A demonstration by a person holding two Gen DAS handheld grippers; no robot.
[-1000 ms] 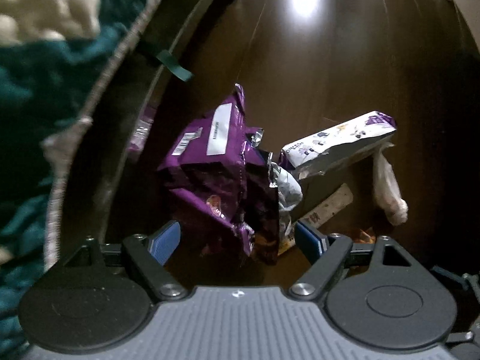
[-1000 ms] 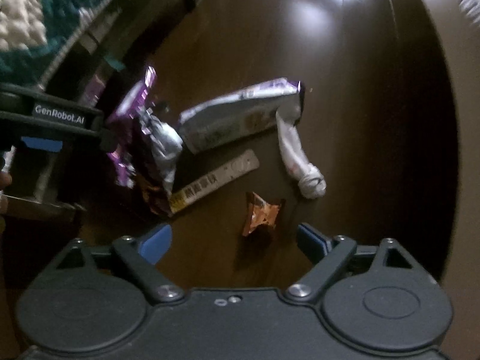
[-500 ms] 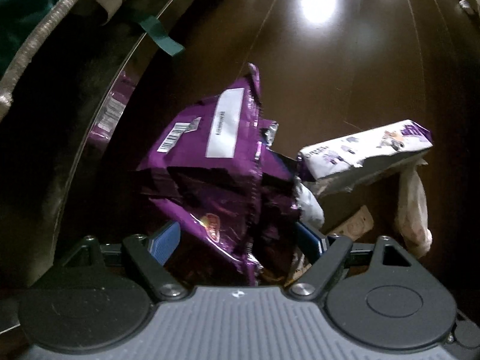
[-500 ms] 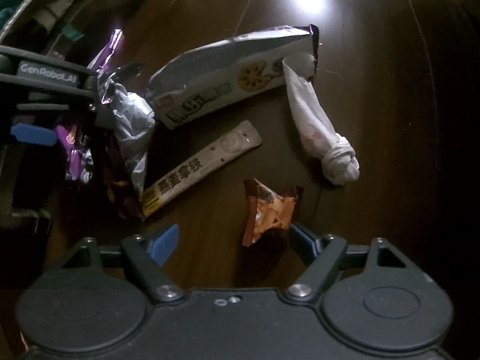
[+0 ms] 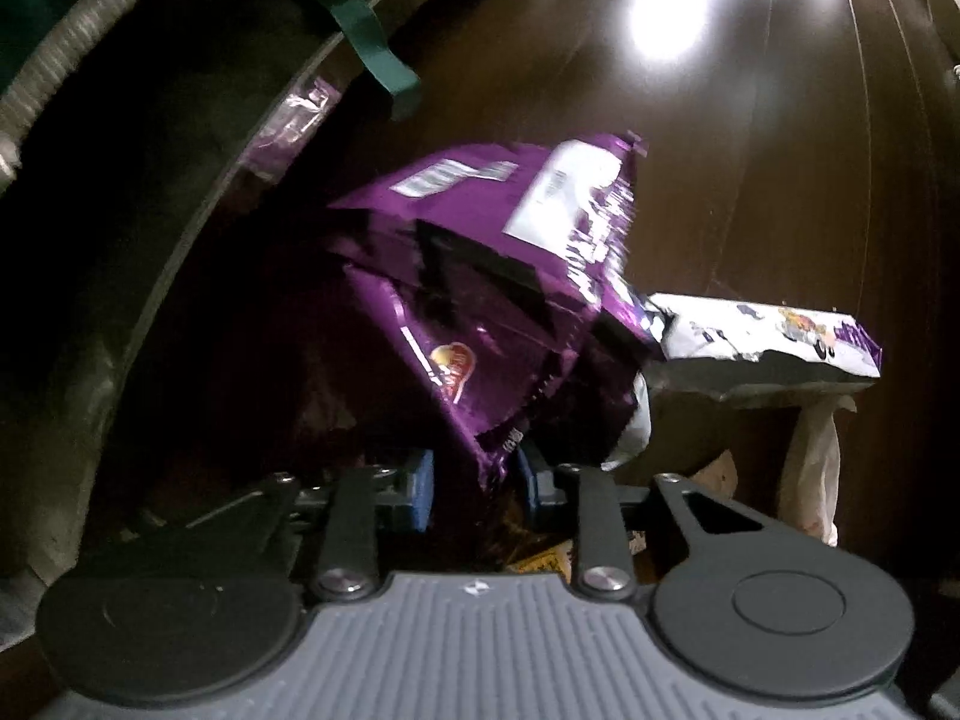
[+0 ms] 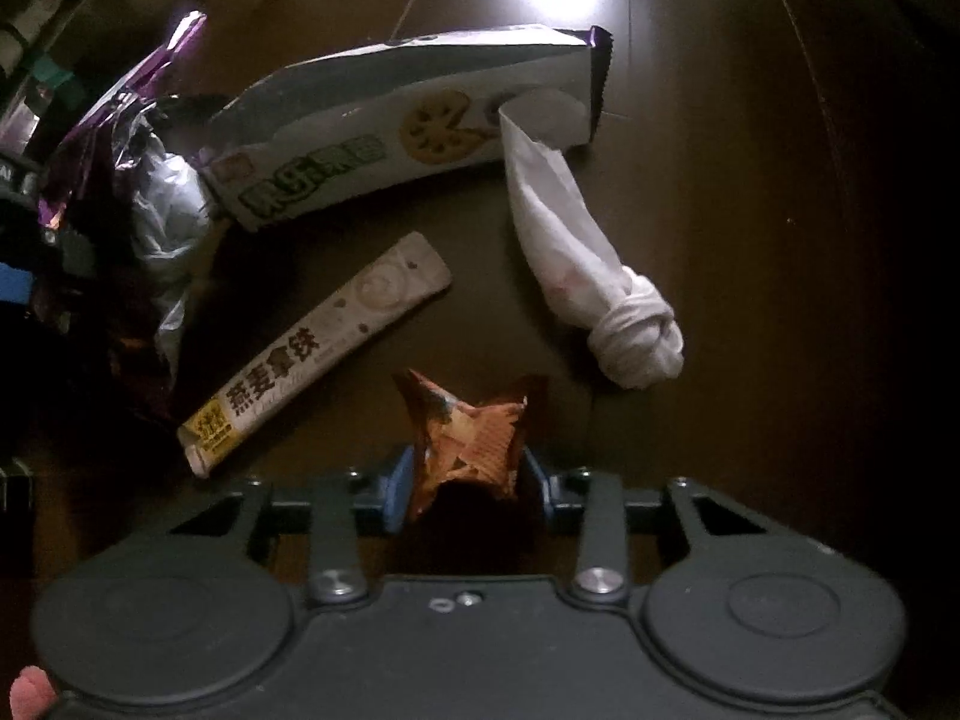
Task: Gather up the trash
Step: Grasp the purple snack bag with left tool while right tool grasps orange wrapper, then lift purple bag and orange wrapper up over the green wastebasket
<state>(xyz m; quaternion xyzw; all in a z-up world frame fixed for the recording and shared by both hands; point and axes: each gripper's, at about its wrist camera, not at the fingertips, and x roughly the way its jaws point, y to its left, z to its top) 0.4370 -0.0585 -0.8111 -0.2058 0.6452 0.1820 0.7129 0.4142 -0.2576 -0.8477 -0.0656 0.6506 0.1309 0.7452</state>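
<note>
Dark wood floor (image 6: 750,90) carried the litter; purple snack bag (image 5: 498,300) sat far-left with its near corner pinched in the nearly closed left gripper (image 5: 474,489); white cookie bag (image 6: 408,138) lay far-centre, knotted white plastic bag (image 6: 576,252) to its right, oat-latte sachet (image 6: 318,348) nearer and left; orange crumpled wrapper (image 6: 465,441) was clamped between the narrowed fingers of the right gripper (image 6: 465,483). Step looked like twin grasp just made; next move likely needed a straight lift of both, without dragging the neighbouring cookie bag, then a bin, which wasn't in view.
</note>
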